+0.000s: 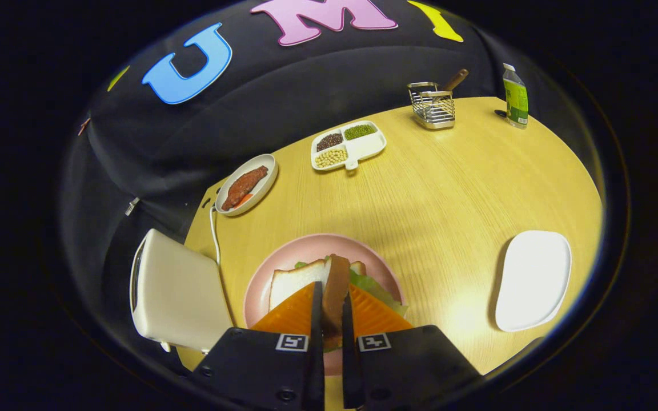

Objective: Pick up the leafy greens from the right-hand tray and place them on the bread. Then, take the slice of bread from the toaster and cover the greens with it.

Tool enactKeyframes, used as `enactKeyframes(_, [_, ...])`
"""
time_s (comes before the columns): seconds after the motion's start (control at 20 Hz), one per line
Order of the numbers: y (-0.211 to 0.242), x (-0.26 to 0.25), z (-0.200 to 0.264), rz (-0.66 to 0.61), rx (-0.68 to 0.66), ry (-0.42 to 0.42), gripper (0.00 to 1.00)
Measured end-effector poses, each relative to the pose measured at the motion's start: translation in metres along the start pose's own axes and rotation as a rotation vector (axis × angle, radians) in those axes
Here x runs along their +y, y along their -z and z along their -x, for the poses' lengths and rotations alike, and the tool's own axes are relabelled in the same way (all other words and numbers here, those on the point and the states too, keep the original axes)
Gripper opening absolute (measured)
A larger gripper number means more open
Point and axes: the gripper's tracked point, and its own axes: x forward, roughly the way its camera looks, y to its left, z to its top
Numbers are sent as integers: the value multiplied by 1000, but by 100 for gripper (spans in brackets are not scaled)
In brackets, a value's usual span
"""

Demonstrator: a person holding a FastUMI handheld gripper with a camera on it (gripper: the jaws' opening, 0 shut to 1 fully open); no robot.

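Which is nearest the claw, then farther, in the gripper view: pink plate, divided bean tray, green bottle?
Claw is shut on a bread slice.
1. Pink plate, directly beneath the fingers.
2. Divided bean tray, mid-table beyond.
3. Green bottle, far right edge.

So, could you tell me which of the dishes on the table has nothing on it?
The white tray, right of the gripper, which is shut on a bread slice. The pink plate, oval dish and divided tray all hold food.

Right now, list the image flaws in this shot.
Gripper view: fisheye bends the table edge into a curve; soft glare patch beside the white tray; tongs gripping the bread slice look oversized; far bottle stays reasonably sharp.
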Motion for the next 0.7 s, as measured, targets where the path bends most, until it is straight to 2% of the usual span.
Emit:
enactKeyframes(0.2, [1, -12, -3, 62, 10, 26, 43])
enactKeyframes(0.3, [4, -17, -3, 92, 26, 32, 52])
enactKeyframes(0.5, [0, -17, 2, 203, 18, 16, 64])
enactKeyframes(0.65, [-4, -10, 8, 256, 1, -30, 75])
enactKeyframes(0.7, [-9, -8, 14, 259, -19, -49, 75])
